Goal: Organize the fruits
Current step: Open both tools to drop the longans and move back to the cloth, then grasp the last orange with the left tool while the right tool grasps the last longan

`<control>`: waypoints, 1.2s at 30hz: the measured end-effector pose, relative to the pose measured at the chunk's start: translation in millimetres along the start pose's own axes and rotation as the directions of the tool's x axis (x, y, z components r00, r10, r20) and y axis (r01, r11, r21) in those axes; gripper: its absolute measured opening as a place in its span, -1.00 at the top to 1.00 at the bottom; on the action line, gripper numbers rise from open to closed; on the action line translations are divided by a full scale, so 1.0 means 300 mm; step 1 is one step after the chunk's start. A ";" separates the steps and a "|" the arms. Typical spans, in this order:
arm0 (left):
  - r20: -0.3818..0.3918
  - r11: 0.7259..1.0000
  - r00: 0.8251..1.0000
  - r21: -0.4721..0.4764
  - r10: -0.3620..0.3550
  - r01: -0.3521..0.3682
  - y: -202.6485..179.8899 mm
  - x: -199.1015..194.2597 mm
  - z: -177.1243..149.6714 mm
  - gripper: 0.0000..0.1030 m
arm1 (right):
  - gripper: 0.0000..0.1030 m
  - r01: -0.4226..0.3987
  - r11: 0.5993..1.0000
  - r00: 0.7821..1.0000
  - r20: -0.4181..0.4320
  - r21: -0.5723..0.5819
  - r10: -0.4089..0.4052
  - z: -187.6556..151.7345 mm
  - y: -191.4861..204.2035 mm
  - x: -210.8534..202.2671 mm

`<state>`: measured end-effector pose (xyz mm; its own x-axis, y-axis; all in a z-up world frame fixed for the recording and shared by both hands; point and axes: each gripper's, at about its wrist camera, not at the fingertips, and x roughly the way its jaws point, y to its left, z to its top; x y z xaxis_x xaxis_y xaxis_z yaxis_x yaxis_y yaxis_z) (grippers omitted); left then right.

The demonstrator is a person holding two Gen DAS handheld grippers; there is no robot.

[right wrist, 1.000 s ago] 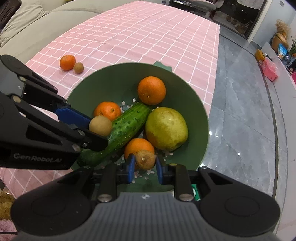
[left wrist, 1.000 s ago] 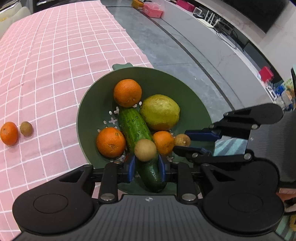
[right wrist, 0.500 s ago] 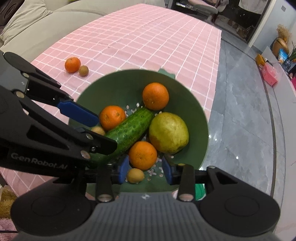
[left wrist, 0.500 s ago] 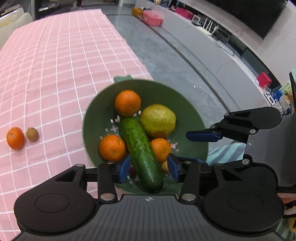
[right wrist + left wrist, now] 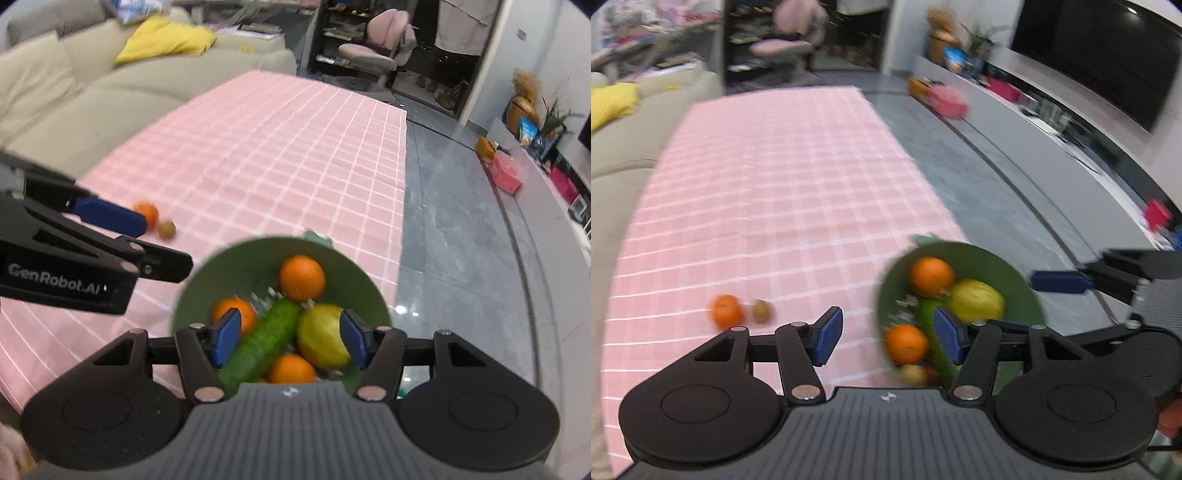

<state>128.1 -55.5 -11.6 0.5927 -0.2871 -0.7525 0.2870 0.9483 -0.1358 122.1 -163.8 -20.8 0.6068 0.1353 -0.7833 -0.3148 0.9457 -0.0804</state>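
Note:
A green bowl (image 5: 229, 273) sits at the near right corner of the pink checked tablecloth (image 5: 280, 155). It holds several oranges (image 5: 302, 277), a cucumber (image 5: 266, 341), a yellow-green pear (image 5: 320, 334) and a small brown fruit (image 5: 913, 373). A loose orange (image 5: 726, 311) and a small brown fruit (image 5: 761, 310) lie on the cloth to the left. My left gripper (image 5: 886, 338) is open and empty, raised above the bowl's left edge. My right gripper (image 5: 290, 336) is open and empty above the bowl.
A beige sofa (image 5: 74, 99) with a yellow cushion runs along the table's left side. Grey floor (image 5: 461, 258) drops off right of the table edge. A low TV bench (image 5: 1052, 140) with small items stands further right.
Both grippers have opened wide, let the small brown fruits fall into the bowl and risen away from it. The left one has swung left toward the loose fruits.

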 end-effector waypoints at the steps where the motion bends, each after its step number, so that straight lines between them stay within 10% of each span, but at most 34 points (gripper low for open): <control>1: 0.012 1.000 1.000 -0.010 0.027 -0.027 0.020 -0.008 -0.002 -0.30 | -0.19 -0.013 1.000 1.000 0.010 0.021 0.013 0.009 0.008 -0.002; 16: 0.039 0.958 0.970 -0.175 0.238 -0.228 0.308 -0.047 -0.082 -0.30 | -0.35 -0.120 0.987 0.993 0.026 0.105 0.118 0.122 0.217 0.141; 36: -0.016 0.923 0.987 -0.351 0.159 -0.154 0.542 0.080 -0.155 0.00 | -0.16 -0.179 0.981 0.981 -0.085 -0.069 0.173 0.250 0.346 0.472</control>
<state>154.1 98.0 -81.8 0.6186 -0.1308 -0.7748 -0.0908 0.9675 -0.2358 230.2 -24.2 -93.9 0.4794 0.2710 -0.8347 -0.4679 0.8836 0.0181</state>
